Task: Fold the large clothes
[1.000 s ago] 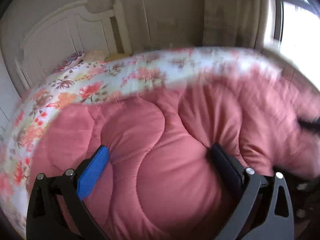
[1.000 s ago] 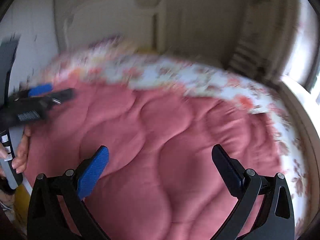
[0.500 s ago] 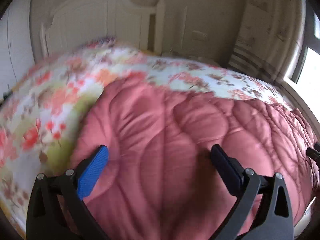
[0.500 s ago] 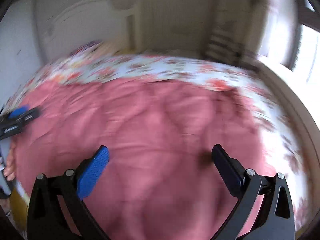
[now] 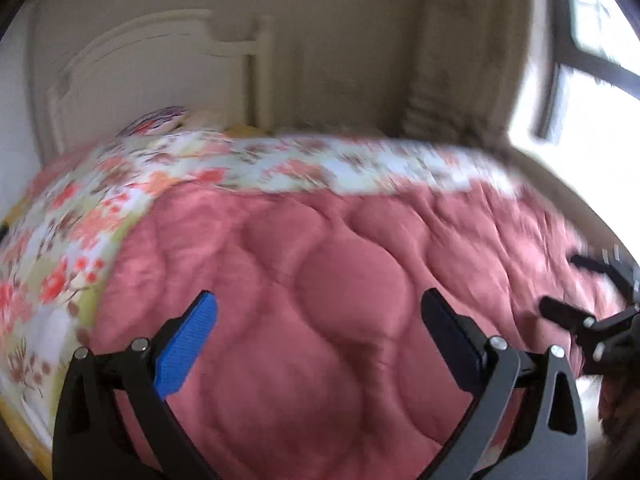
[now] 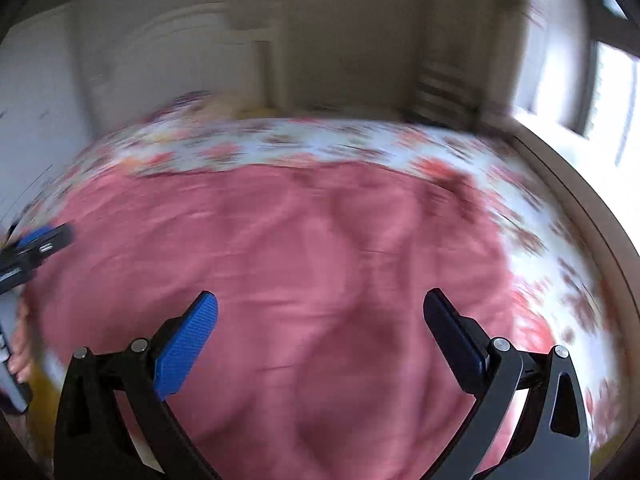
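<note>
On the bed [image 5: 60, 240] there's one pink quilted blanket [image 5: 340, 300] spread over one flowery sheet [image 6: 532, 216], with two grippers hovering above it, left gripper [image 5: 316, 332] and right gripper [image 6: 318, 332], both spread wide and holding nothing, one white headboard [image 5: 152, 80] behind.

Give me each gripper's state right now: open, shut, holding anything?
Left gripper: open, jaws spread wide over the pink quilt, gripping nothing.
Right gripper: open, also above the quilt, holding nothing.
</note>
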